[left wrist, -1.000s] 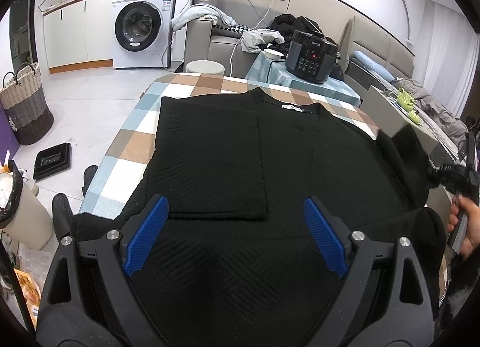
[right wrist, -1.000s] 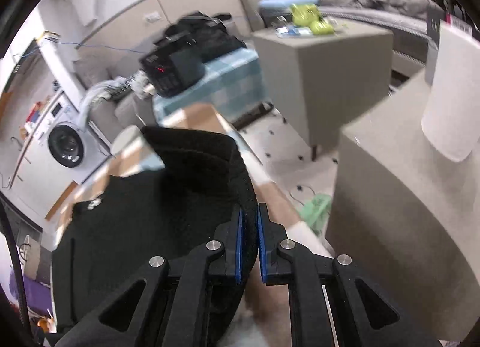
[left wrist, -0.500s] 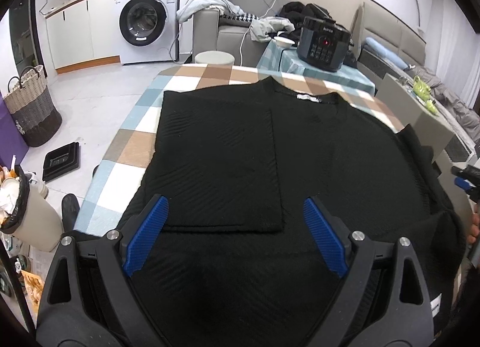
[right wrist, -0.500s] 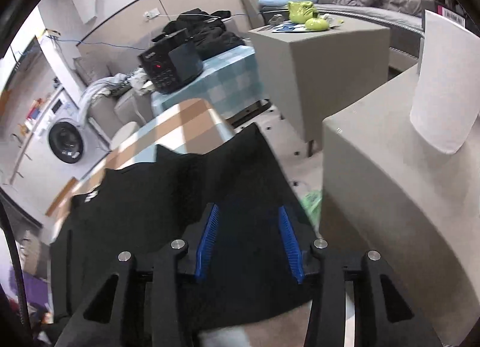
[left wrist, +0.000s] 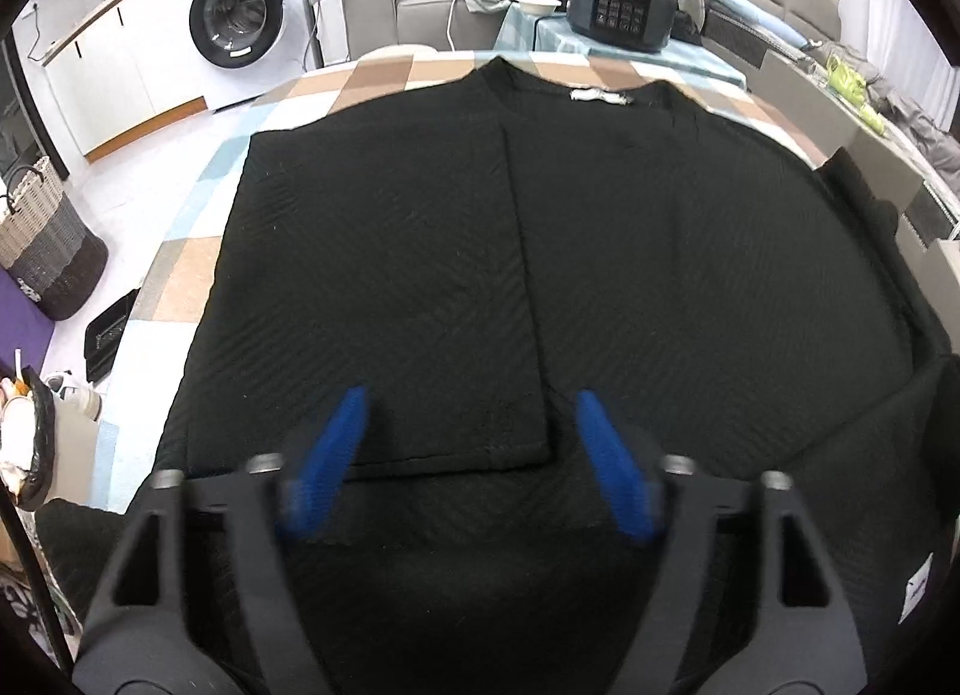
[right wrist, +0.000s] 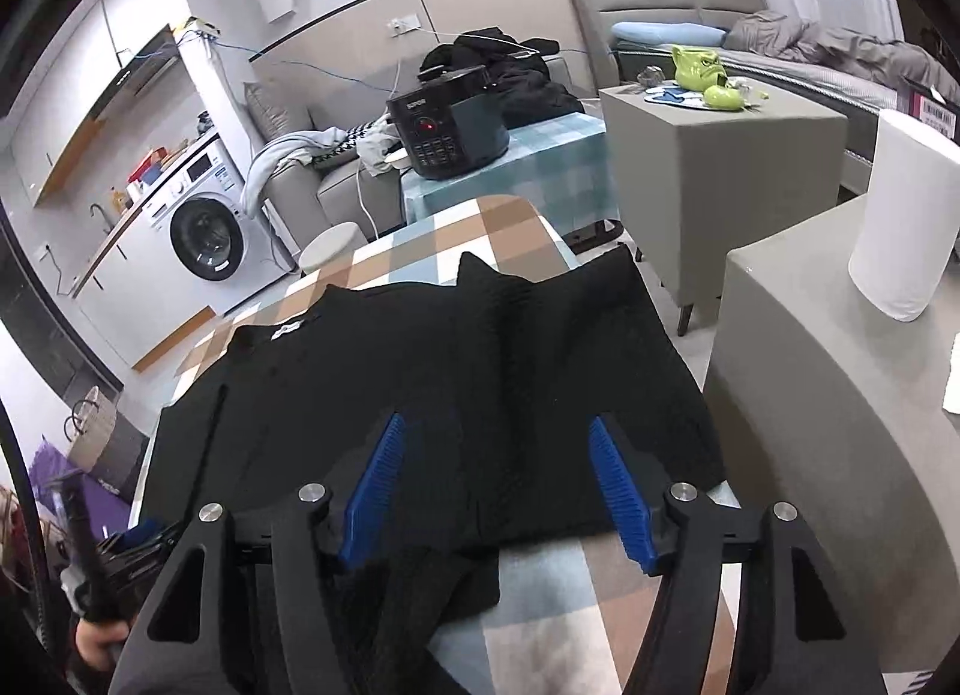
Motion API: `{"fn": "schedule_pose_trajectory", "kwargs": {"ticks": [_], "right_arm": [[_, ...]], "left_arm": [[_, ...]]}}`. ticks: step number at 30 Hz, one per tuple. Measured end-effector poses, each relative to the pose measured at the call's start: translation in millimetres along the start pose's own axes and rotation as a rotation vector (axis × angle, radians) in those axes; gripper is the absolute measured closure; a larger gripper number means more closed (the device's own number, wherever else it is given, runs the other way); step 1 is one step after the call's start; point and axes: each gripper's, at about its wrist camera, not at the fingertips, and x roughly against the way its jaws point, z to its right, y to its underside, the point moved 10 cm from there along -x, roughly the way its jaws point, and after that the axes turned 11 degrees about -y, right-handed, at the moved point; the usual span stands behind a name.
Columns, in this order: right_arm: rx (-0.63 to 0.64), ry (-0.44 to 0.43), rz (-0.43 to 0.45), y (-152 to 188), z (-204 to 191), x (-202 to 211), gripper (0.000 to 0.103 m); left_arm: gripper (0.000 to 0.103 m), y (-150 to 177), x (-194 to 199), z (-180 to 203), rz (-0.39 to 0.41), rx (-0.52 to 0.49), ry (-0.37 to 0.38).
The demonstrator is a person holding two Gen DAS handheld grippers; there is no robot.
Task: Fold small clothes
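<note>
Black sweater (left wrist: 600,251) half-folded on the checked table (right wrist: 480,233).
Your left gripper (left wrist: 474,455) and right gripper (right wrist: 504,479) hang wide open, empty; near the collar label (left wrist: 600,96), one panel lies folded, the other side remains.

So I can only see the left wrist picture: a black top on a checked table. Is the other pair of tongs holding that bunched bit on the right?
Observer: No. In the right wrist view the right tongs hang open over the black top, gripping nothing.
Visitor: And how does that side lie?
Observer: It lies rumpled in two soft ridges and reaches the right edge of the checked table.
Visitor: Anything beside the table there?
Observer: A grey cabinet, with a white paper roll standing upright on it.
</note>
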Motion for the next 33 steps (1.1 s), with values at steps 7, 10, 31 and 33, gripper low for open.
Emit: {"fn": "schedule_pose_trajectory", "kwargs": {"ticks": [7, 10, 31, 33], "right_arm": [[-0.021, 0.017, 0.008, 1.6, 7.7, 11.7, 0.038], [-0.029, 0.028, 0.001, 4.1, 13.8, 13.4, 0.038], [-0.061, 0.08, 0.002, 30.3, 29.5, 47.4, 0.032], [-0.068, 0.06, -0.003, 34.5, 26.2, 45.7, 0.032]], "left_arm": [[0.091, -11.7, -1.6, -23.0, 0.039, 0.1, 0.041], [0.091, -22.9, 15.3, -65.0, 0.102, 0.218, 0.008], [0.042, 33.2, -1.1, -269.3, 0.037, 0.599, -0.17], [0.04, 41.5, 9.1, -262.5, 0.044, 0.582, -0.163]]}}
